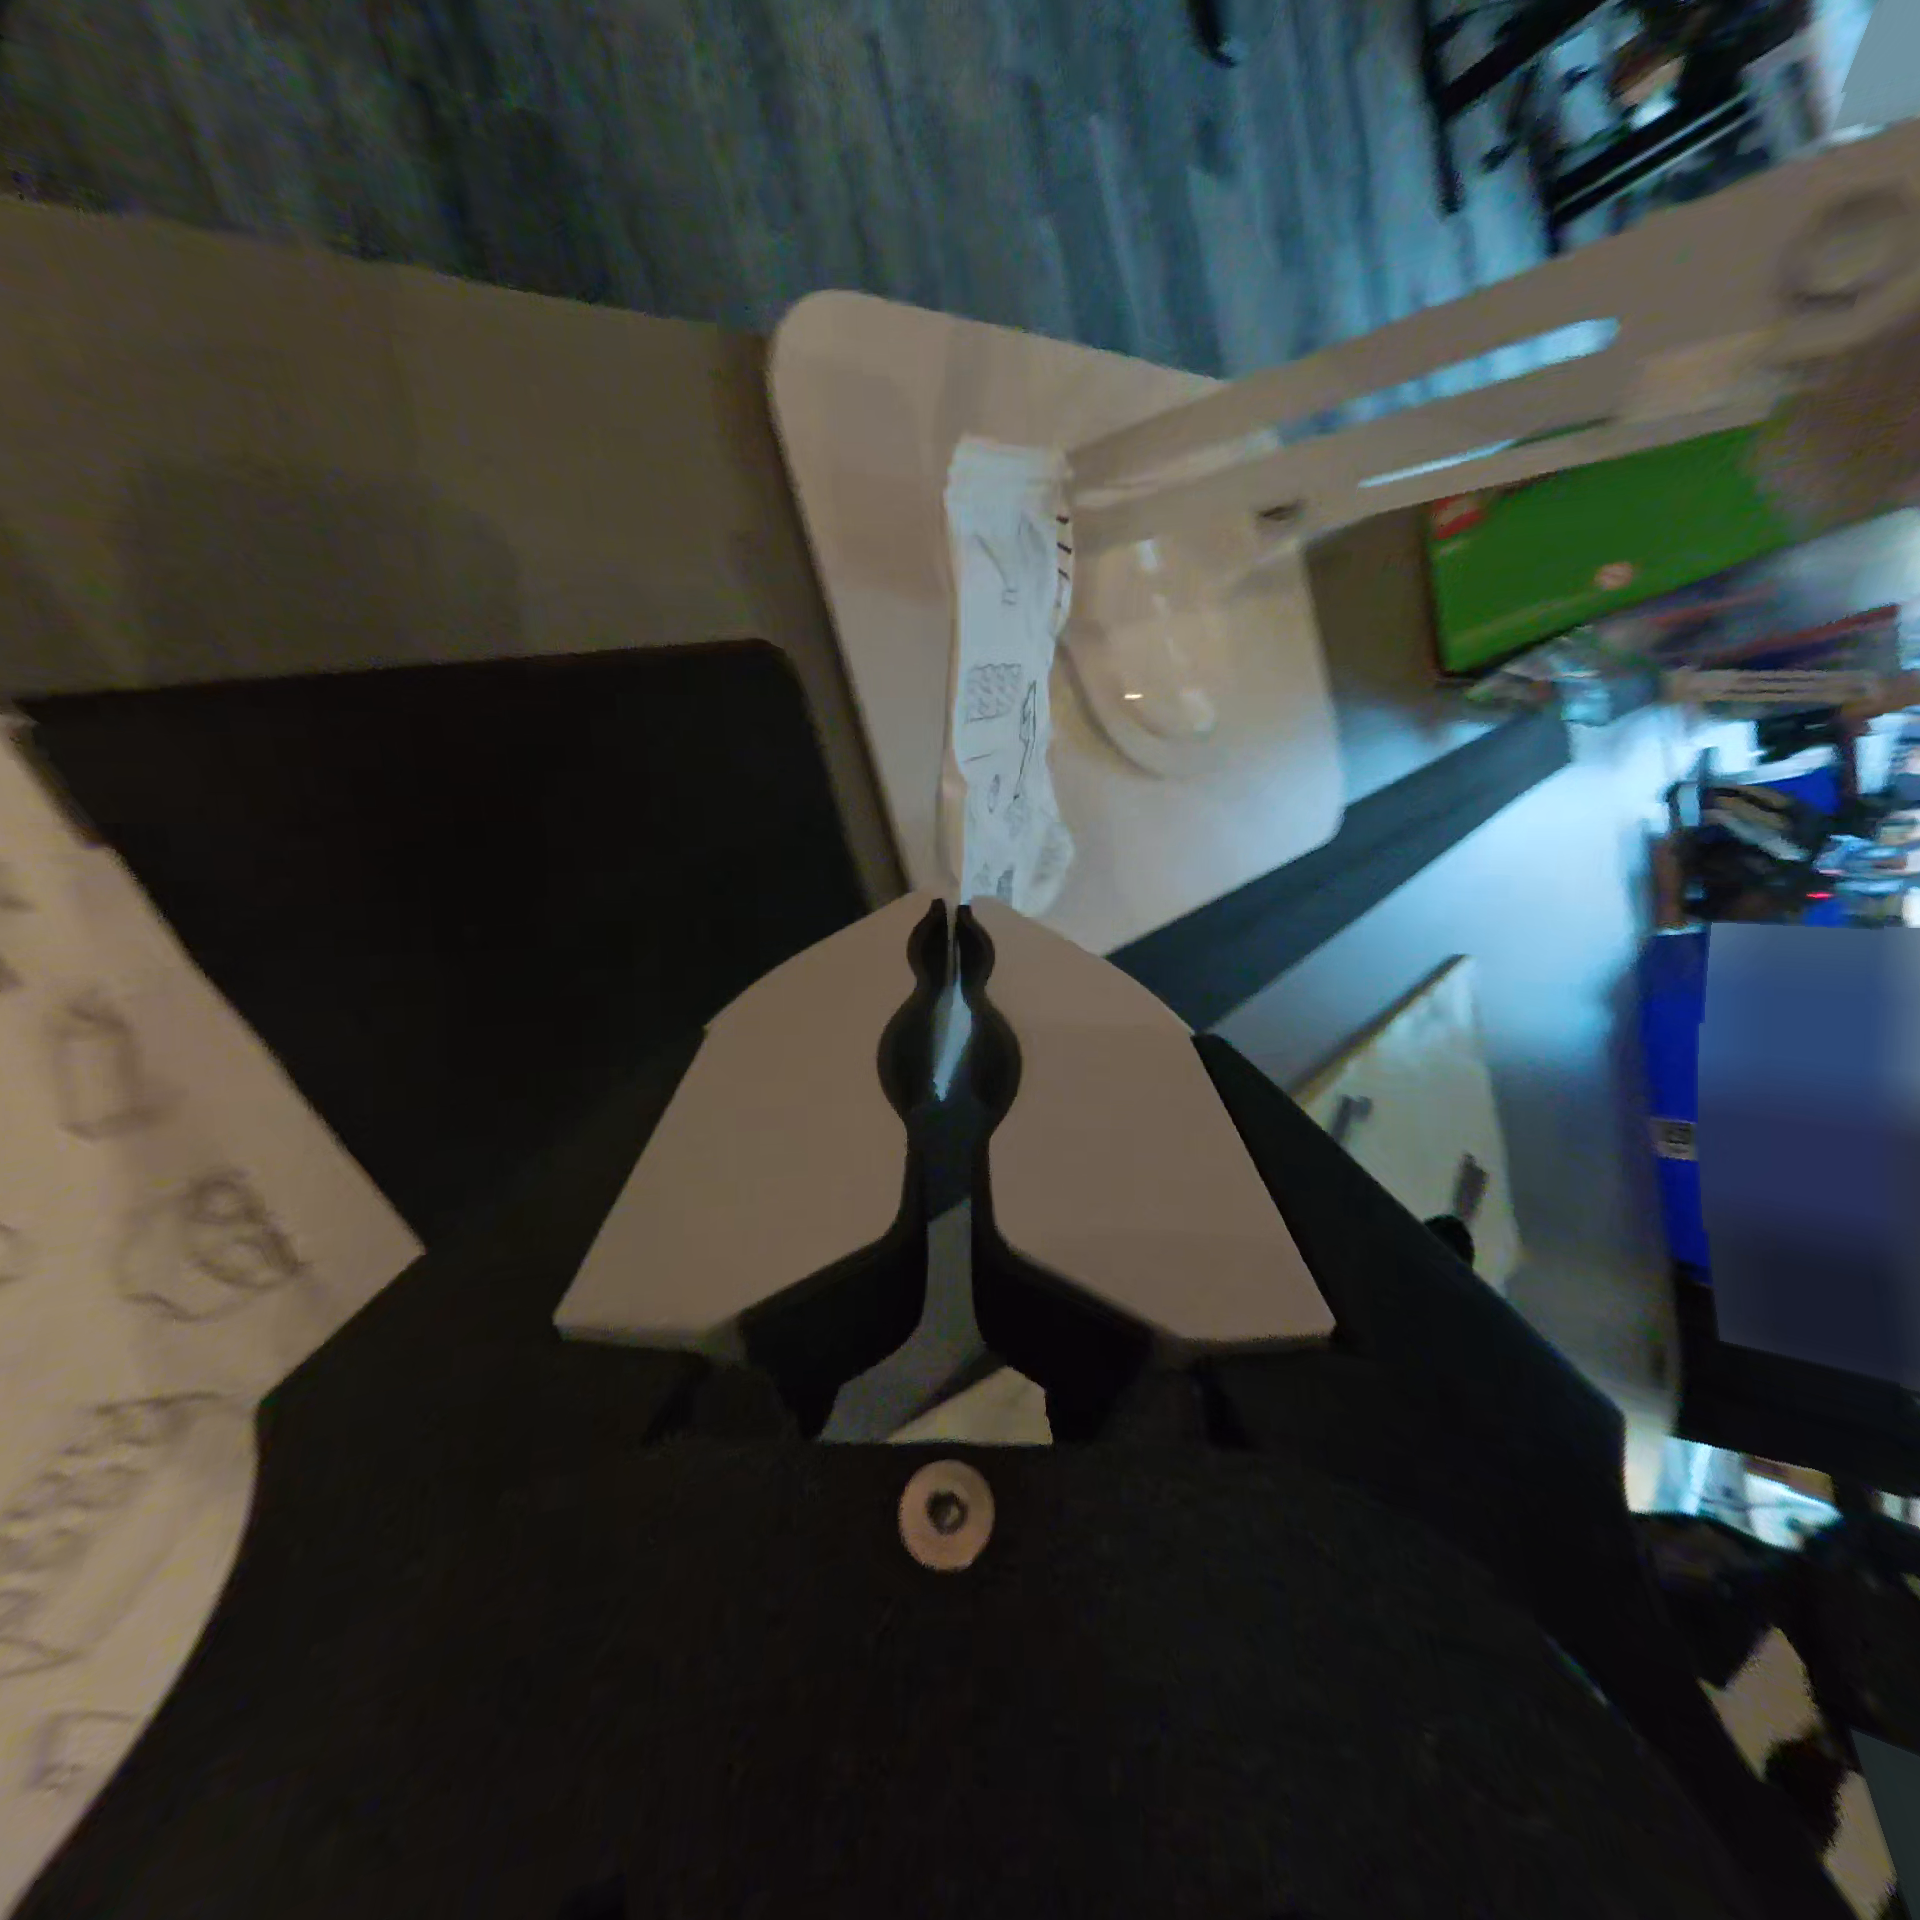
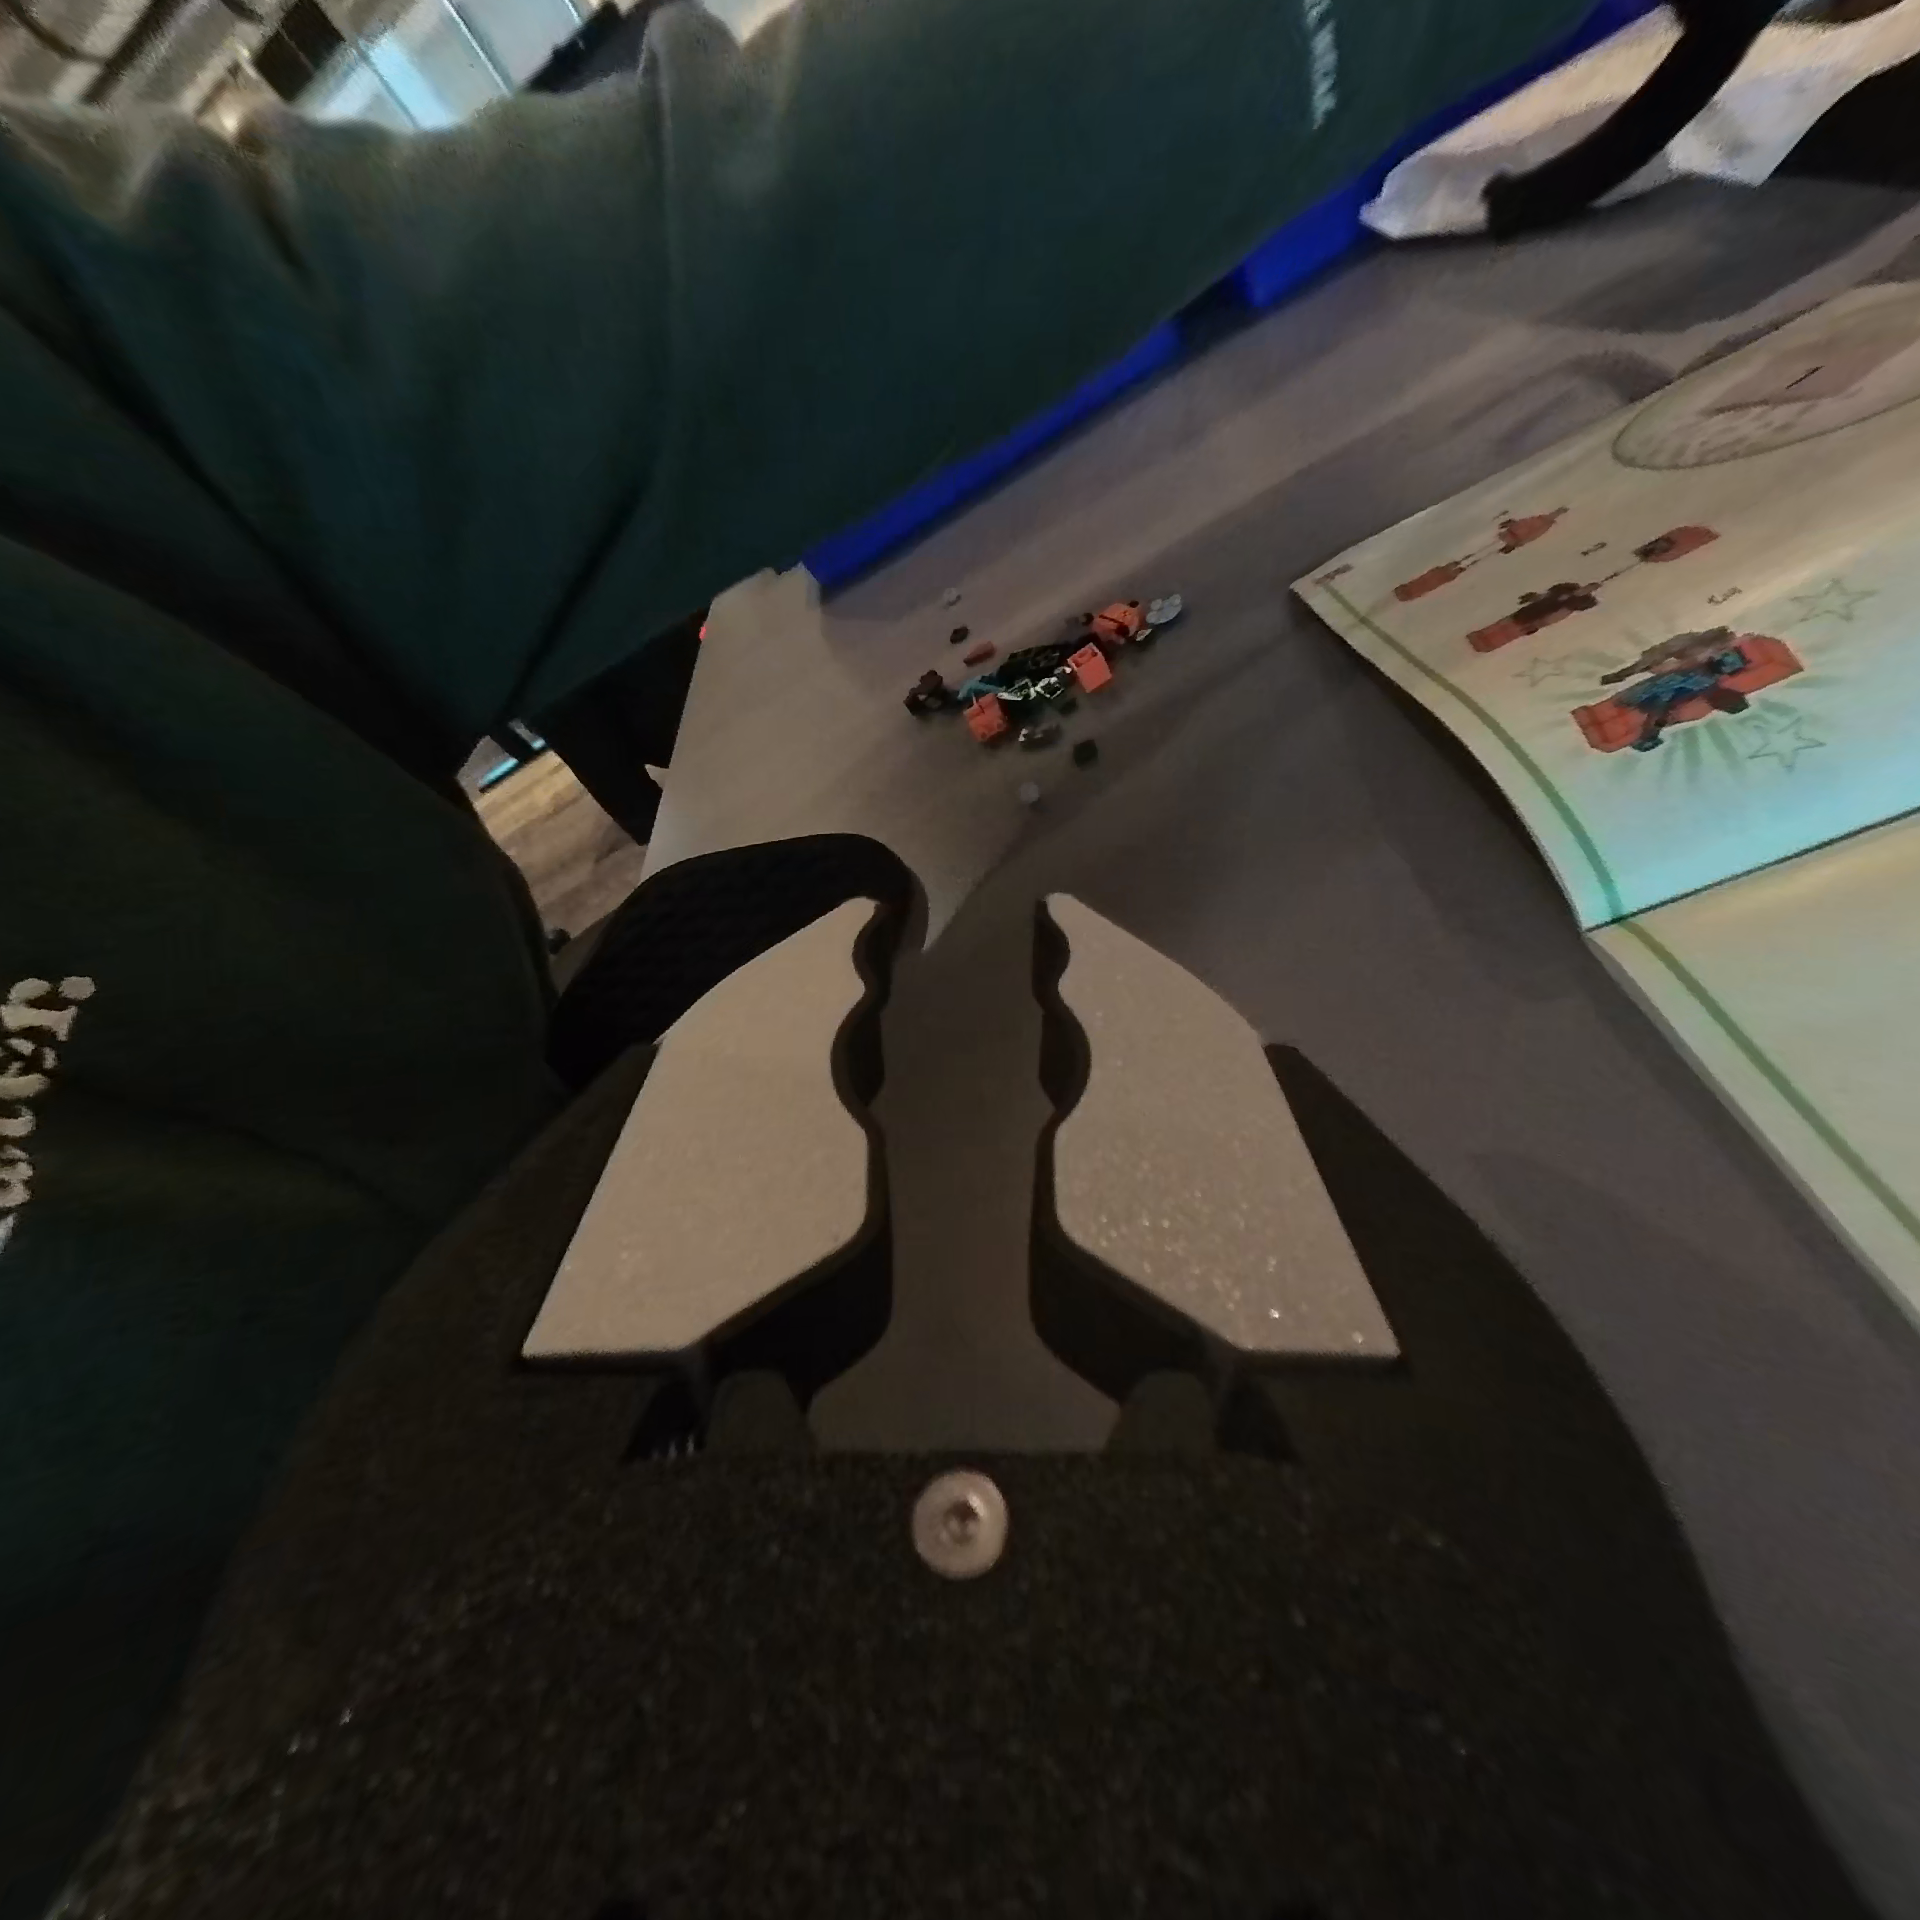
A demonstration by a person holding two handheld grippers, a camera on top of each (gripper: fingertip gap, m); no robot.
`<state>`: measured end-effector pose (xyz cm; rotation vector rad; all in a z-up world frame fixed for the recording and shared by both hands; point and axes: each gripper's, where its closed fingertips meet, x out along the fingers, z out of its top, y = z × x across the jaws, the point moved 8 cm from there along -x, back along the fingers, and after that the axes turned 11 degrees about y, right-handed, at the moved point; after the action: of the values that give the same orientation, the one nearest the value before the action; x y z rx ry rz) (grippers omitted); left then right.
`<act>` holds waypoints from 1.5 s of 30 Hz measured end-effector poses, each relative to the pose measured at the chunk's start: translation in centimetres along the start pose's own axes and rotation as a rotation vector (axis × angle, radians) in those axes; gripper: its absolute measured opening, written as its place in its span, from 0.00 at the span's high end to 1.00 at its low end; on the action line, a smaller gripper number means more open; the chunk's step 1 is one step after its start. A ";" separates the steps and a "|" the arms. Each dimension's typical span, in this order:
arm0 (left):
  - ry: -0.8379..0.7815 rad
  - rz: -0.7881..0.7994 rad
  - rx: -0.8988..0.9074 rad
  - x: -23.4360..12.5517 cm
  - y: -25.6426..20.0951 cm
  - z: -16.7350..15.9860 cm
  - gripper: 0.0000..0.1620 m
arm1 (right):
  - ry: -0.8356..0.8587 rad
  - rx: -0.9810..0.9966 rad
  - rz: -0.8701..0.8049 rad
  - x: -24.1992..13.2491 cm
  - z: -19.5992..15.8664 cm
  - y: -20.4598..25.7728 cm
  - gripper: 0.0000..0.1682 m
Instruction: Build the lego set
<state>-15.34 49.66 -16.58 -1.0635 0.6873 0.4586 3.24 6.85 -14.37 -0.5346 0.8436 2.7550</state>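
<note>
Orange and black plastic bricks (image 2: 1039, 675) lie in one loose heap on the grey surface (image 2: 1226, 831), near its far edge where a blue strip (image 2: 997, 499) runs, with a few tiny pieces scattered just beside the heap. I cannot count them exactly; several orange ones show, and the small dark ones blur together. They look light, hard and slick, so I would judge each is best pinched across its flat side walls, one at a time; the smallest studs could easily skid away or pop out of a grip.

One instruction sheet (image 2: 1662, 727) lies open toward the right edge, well apart from the heap.

On the right gripper (image 2: 971, 914), the fingers stand apart with nothing between them, low over the surface and short of the heap. On the left gripper (image 1: 953, 920), the fingers are pressed together at the tips, seemingly pinching a thin pale sliver. Beyond them lies one crumpled printed paper bag (image 1: 1003, 686) on a pale board (image 1: 904, 416), beside one black mat (image 1: 447, 883).
</note>
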 end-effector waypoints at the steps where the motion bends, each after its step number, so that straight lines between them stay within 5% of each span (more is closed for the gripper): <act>1: 0.014 0.020 -0.001 0.2 0.3 0.1 0.98 | 0.003 0.002 0.004 0.1 0.0 0.0 0.85; 14: 0.036 0.247 0.070 -0.4 0.7 -0.1 0.84 | 0.014 0.005 0.014 0.5 -0.2 0.0 0.85; 25: -0.029 0.451 0.208 -1.0 -2.5 -4.3 0.88 | 0.034 -0.009 0.018 0.9 -0.3 0.4 0.85; 32: -0.101 0.504 0.356 -1.9 -6.0 -9.4 1.00 | 0.038 -0.034 -0.005 0.8 -0.3 0.8 0.85; 45: -0.228 0.506 0.504 -6.3 -10.5 -24.4 1.00 | 0.052 -0.083 -0.033 1.6 -0.2 1.8 0.86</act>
<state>-20.02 23.02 -13.03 -0.3470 0.8126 0.7785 1.32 5.36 -14.25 -0.6325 0.7271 2.7669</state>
